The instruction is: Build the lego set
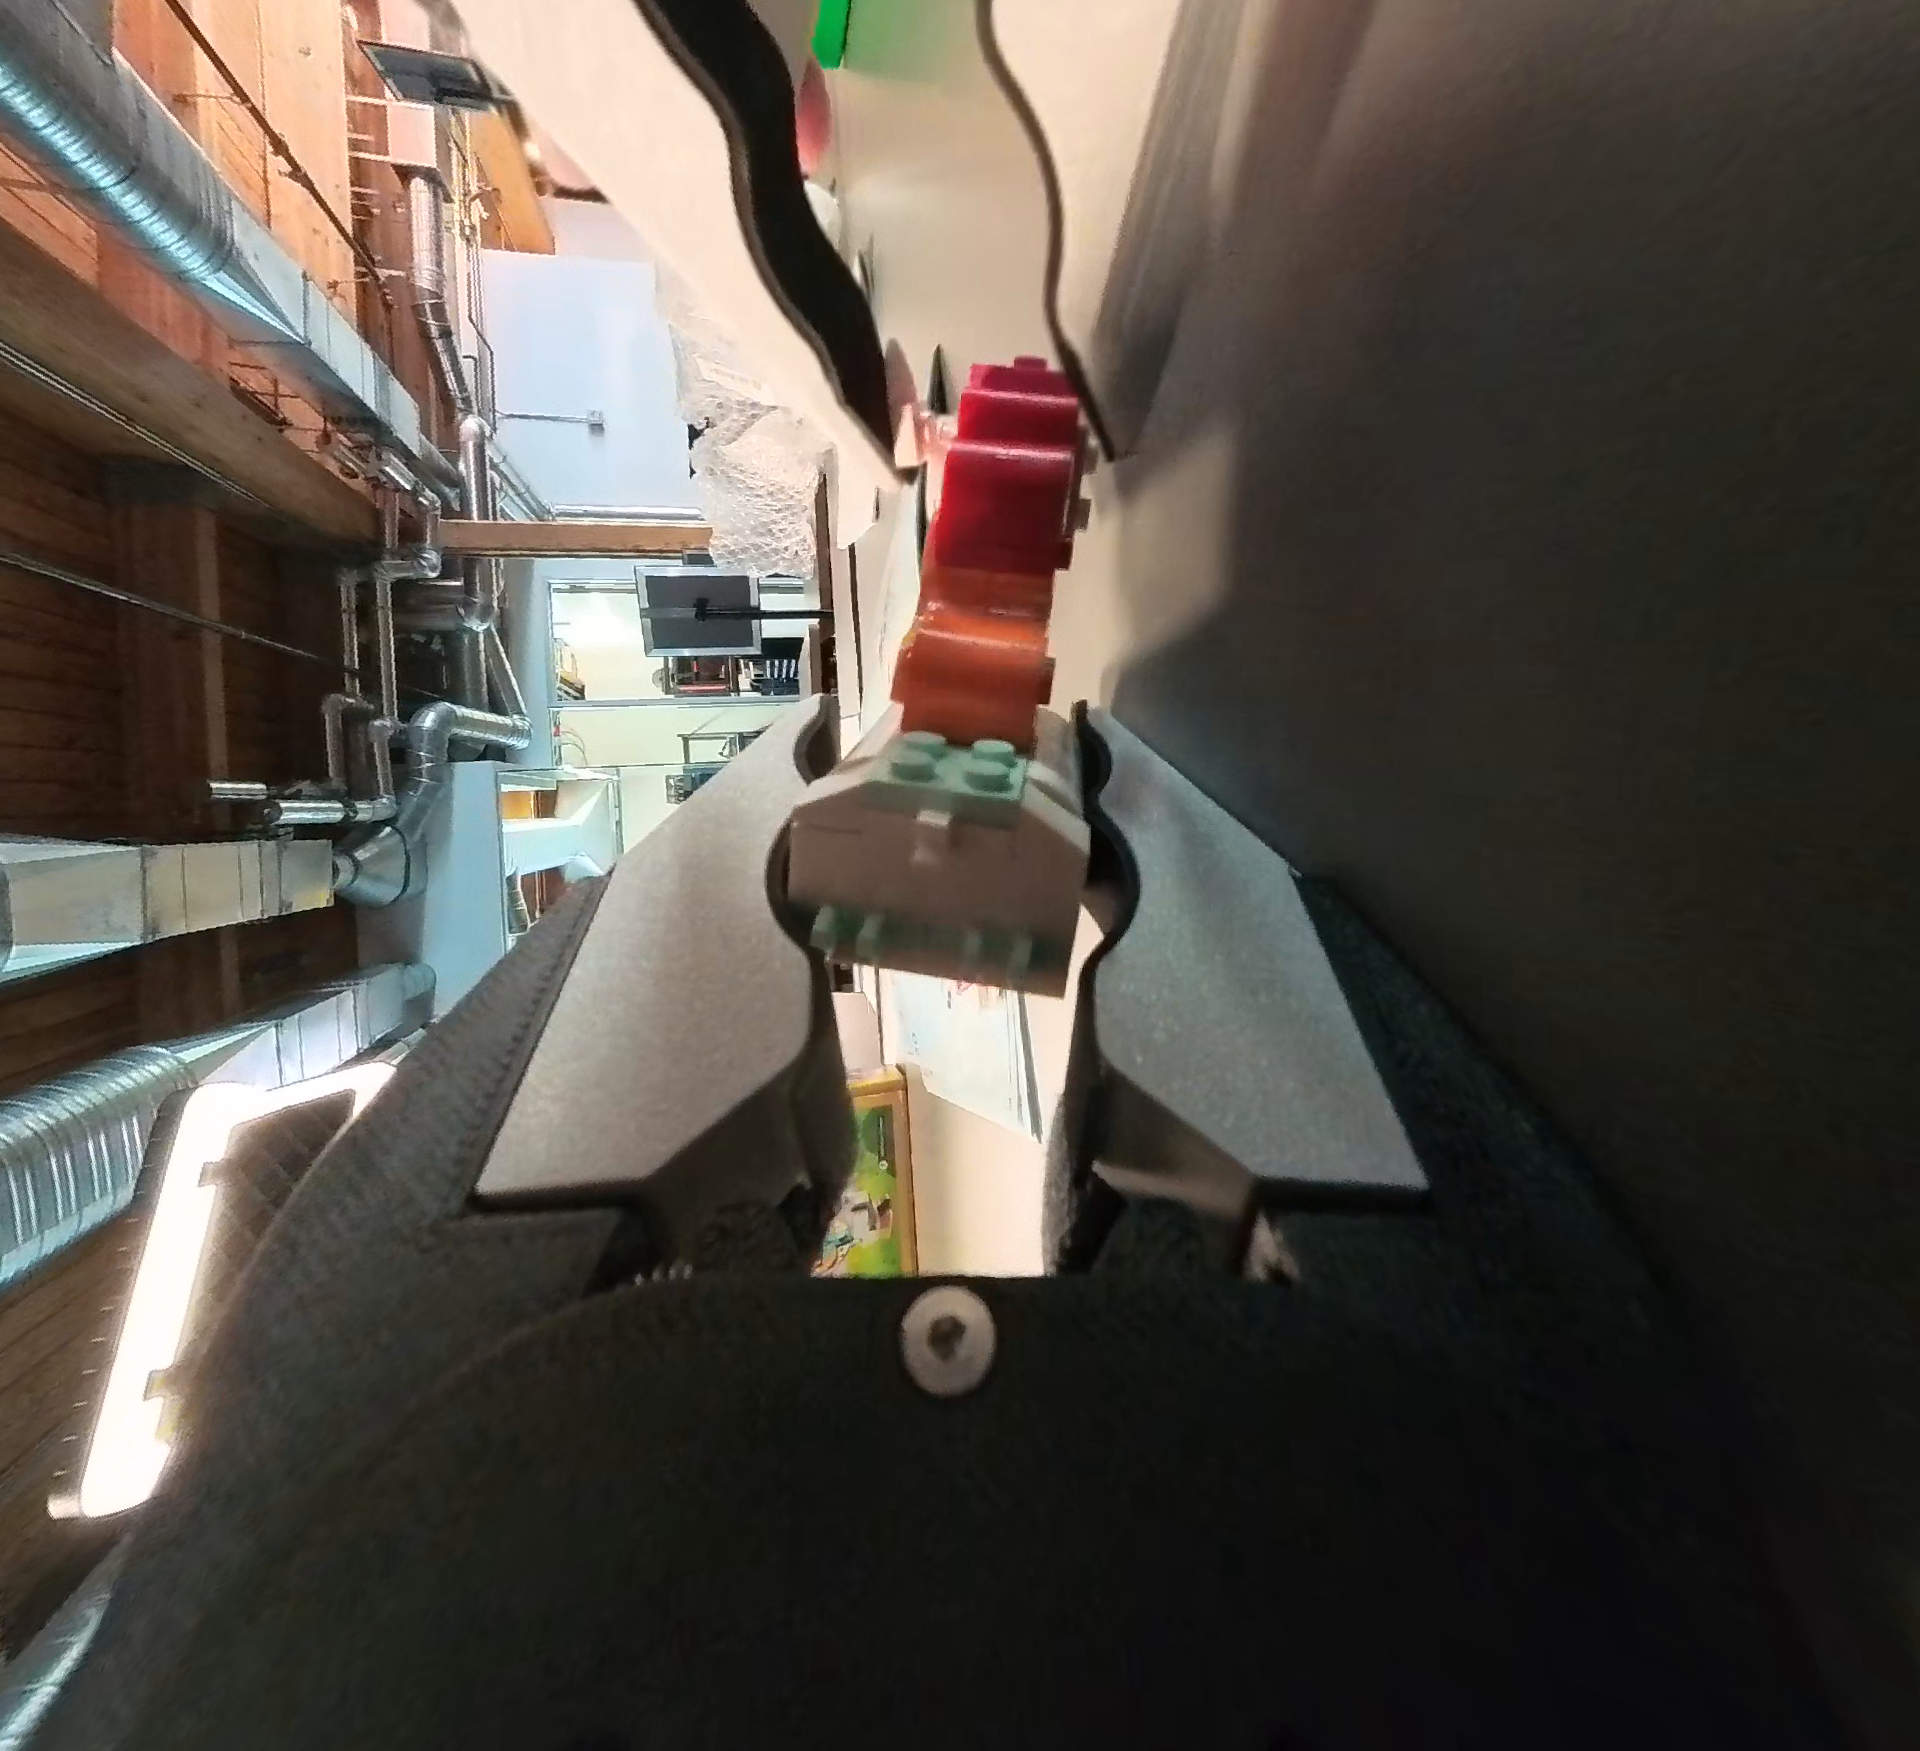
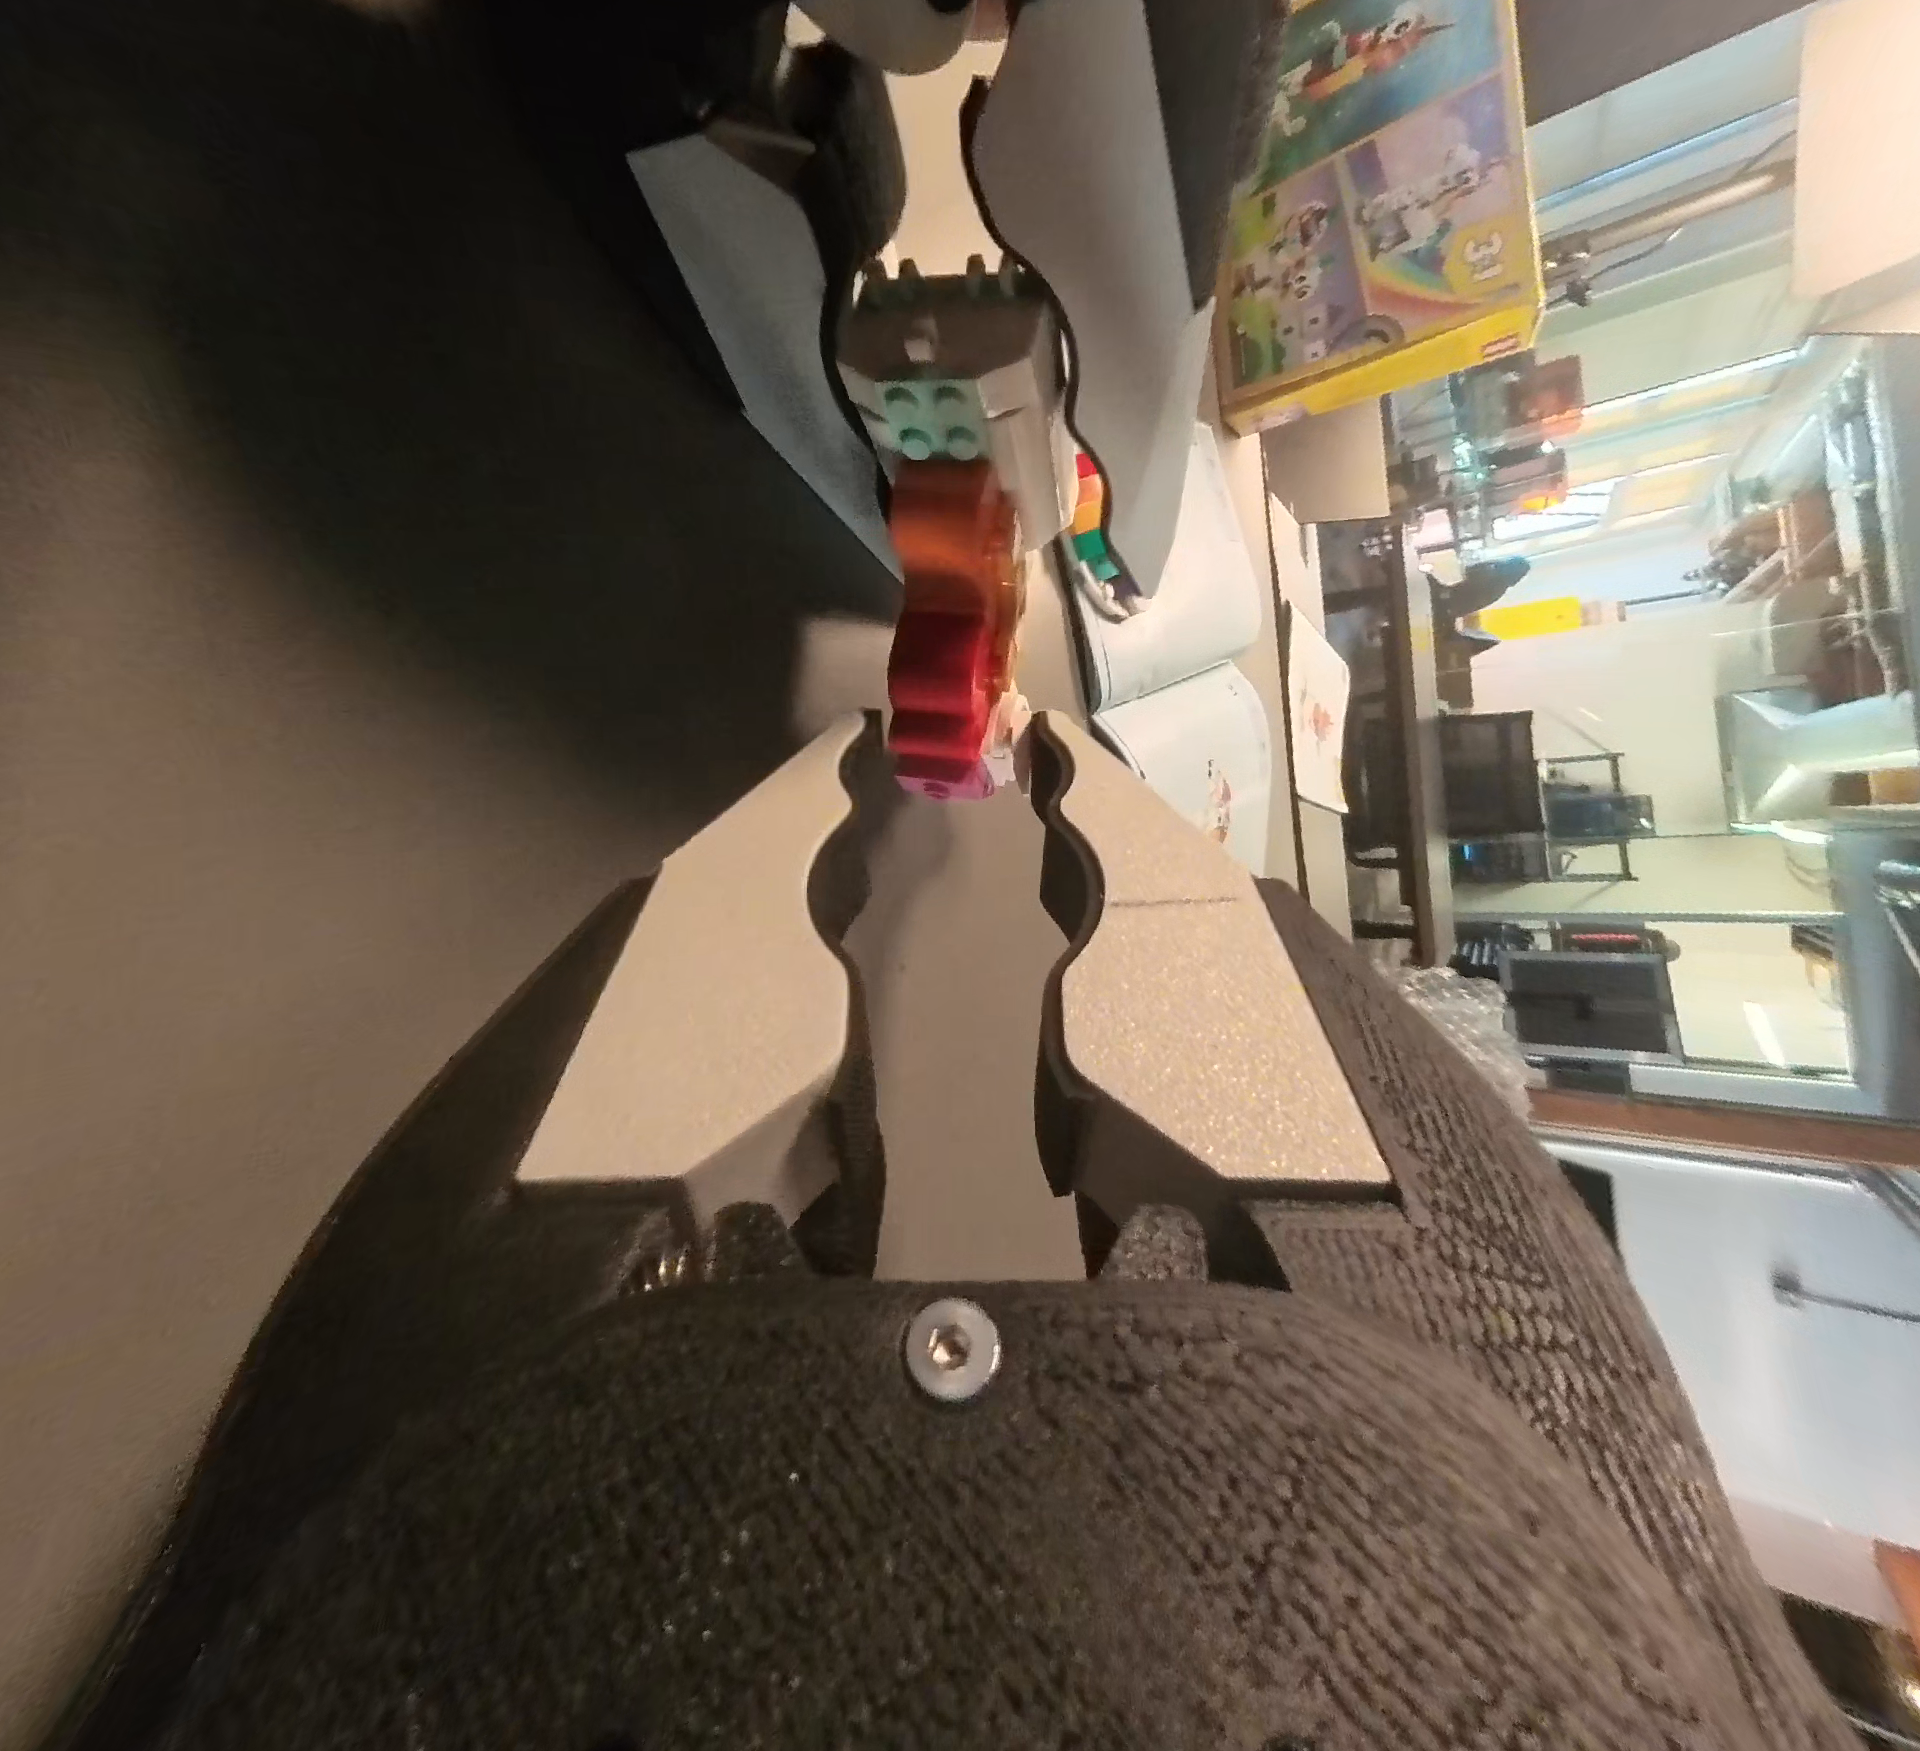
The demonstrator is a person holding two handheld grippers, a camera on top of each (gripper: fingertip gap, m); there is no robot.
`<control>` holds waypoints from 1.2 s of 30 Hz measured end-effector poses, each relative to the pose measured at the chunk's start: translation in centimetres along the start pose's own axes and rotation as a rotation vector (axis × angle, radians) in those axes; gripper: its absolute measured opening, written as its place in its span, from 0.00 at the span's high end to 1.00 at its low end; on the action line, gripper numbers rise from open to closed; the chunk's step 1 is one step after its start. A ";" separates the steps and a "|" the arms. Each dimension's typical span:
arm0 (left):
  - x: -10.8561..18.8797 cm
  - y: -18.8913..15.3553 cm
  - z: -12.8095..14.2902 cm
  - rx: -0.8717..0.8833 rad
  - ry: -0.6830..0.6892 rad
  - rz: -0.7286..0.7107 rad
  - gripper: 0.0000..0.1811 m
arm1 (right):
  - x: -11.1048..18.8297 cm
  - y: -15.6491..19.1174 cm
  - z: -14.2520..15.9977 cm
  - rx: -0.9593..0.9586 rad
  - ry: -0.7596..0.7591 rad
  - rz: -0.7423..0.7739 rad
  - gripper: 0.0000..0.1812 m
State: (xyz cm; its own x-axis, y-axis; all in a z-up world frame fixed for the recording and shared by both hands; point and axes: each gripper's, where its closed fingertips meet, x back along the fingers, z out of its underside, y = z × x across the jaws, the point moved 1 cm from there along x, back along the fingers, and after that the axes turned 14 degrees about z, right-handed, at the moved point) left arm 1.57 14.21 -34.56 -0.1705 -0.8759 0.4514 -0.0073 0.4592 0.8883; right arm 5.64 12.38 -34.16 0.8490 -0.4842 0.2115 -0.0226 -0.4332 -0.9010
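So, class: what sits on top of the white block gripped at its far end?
A mint-green studded plate sits on the white block; orange pieces follow. Its underside is hidden.

Your left tongs (image 1: 951, 797) are clamped on the white-and-mint end of the lego build (image 1: 935, 854), both pads touching its sides. The orange section (image 1: 971, 662) and red section (image 1: 1003, 475) stick out forward past the tips. The right tongs (image 1: 935, 413) face you, wavy tips flanking the red end; contact there is too blurred to call. Silver ducting (image 1: 125, 184) runs along the left.
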 end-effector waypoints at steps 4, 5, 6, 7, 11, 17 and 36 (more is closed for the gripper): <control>0.0 -0.1 0.0 0.007 -0.007 0.006 0.76 | -0.2 -0.1 -0.1 -0.008 -0.017 0.042 0.86; 0.0 -0.1 0.0 0.012 -0.010 0.007 0.77 | -0.2 -0.1 -0.1 -0.009 -0.019 0.055 0.86; -0.1 -0.1 0.0 0.021 -0.014 0.013 0.77 | -0.2 -0.2 -0.1 -0.010 -0.022 0.069 0.86; -0.1 -0.1 0.1 0.032 -0.019 0.021 0.77 | -0.3 -0.3 -0.1 -0.011 -0.027 0.081 0.86; -0.1 -0.2 0.2 0.069 -0.040 0.047 0.77 | -0.3 -0.5 -0.2 -0.028 -0.040 0.102 0.87; -0.2 -0.2 0.2 0.112 -0.075 0.080 0.77 | -0.3 -0.6 -0.4 0.010 -0.080 0.138 0.88; -0.1 -0.4 -0.1 0.138 -0.145 0.116 0.77 | 0.1 -0.6 -0.8 0.000 -0.147 0.178 0.90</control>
State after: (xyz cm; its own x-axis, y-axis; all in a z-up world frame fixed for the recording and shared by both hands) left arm 1.65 14.13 -34.94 -0.3180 -0.7902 0.5238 -0.1128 0.5801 0.8067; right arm 5.29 12.01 -33.35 0.8992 -0.4375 -0.0083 -0.1790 -0.3503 -0.9194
